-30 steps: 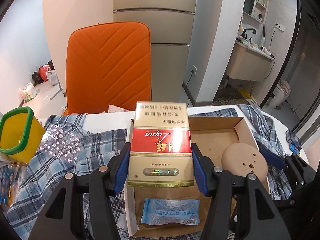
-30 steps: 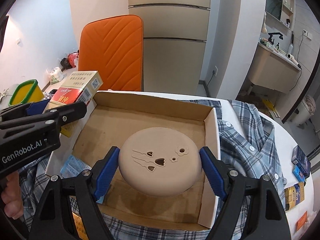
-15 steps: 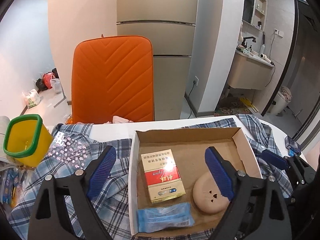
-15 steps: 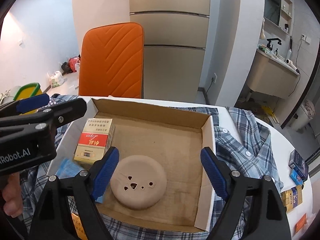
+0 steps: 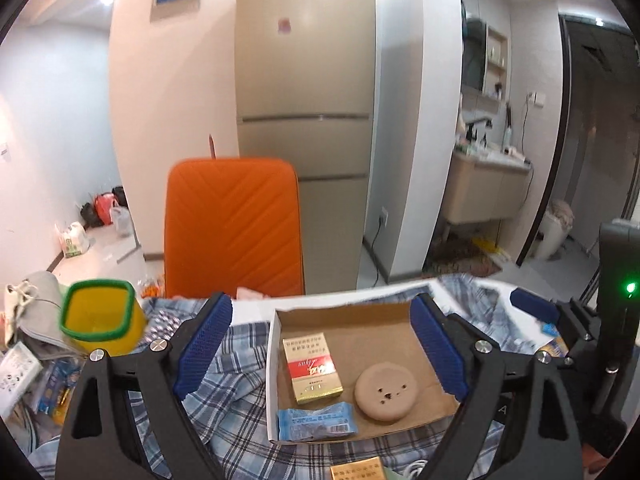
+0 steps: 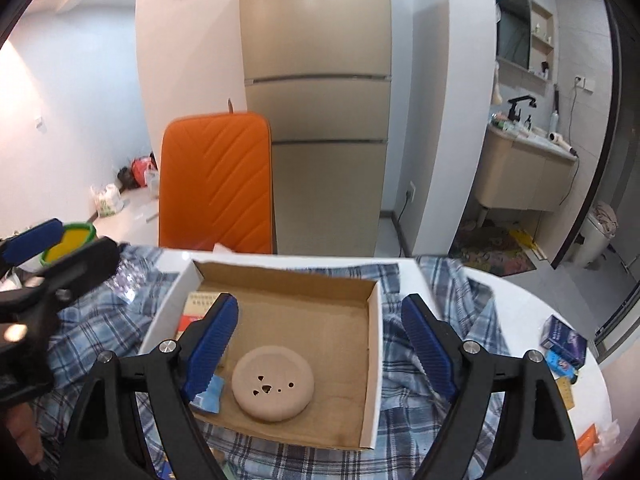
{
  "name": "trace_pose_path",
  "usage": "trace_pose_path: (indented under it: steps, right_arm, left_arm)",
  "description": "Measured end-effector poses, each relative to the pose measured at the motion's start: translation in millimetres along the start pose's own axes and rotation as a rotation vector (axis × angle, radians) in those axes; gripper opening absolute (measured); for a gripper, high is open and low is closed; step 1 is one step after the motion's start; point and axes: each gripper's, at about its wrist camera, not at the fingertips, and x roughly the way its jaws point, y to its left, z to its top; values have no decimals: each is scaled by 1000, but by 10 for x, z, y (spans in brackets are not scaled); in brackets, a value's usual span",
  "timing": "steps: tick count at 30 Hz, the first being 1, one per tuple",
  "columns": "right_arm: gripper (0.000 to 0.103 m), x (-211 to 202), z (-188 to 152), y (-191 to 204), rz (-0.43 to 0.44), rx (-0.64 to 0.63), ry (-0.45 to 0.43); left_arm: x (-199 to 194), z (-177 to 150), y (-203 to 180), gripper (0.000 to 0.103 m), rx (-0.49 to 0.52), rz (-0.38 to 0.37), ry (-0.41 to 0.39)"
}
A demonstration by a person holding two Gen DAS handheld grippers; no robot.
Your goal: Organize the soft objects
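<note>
The left tongs hung released above the box, jaws spread wide and grasping nothing. The right tongs were likewise released, jaws wide apart over the same box, holding nothing.

The box, an open cardboard tray with white outer walls, lay on a plaid shirt spread over the white surface. Inside the box, toward its left wall, a pack in red and gold lay flat. Just right of the pack, toward the box's near edge, sat a round tan puff with small heart-shaped cut-outs; in the right wrist view the puff sat apart from the box's right wall. In the box's near left corner a blue packet lay just below the pack; whether they touched could not be told.

Left of the box, beyond the shirt, stood a yellow bin with a green rim. Behind the box, past the far edge of the surface, stood an orange chair. Right of the box, near the edge of the surface, lay a small purple carton. Near the bottom of the left wrist view, in front of the box, a second gold pack showed partly.
</note>
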Motion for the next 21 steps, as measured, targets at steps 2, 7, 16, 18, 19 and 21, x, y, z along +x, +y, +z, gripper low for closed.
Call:
trace_pose_path:
  steps: [2,7,16,18,19,21]
  right_arm:
    - [86,-206,18,-34,5,8,-44]
    - [86,-775,20,-131,4,16,-164]
    - [103,-1672,-229,-163,-65,-20,-388]
    - [103,-1787,-302,-118,-89,-38,-404]
    - [103,-1844,-347,-108,-96,-41,-412]
    - [103,-1939,-434,-82,-99,-45,-417]
  left_arm:
    - [-135,44,-4,97,-4,-1,-28]
    - [-457,23,-37,100,10,-6,-98]
    - [-1088,-250,-9,102,-2,-4,-239]
    - [-1145,-324,31,102,-17,-16,-238]
    - [-1178,-375,37,102,-21,-19,-237]
    - [-1214,-468,56,102,-22,-23,-237]
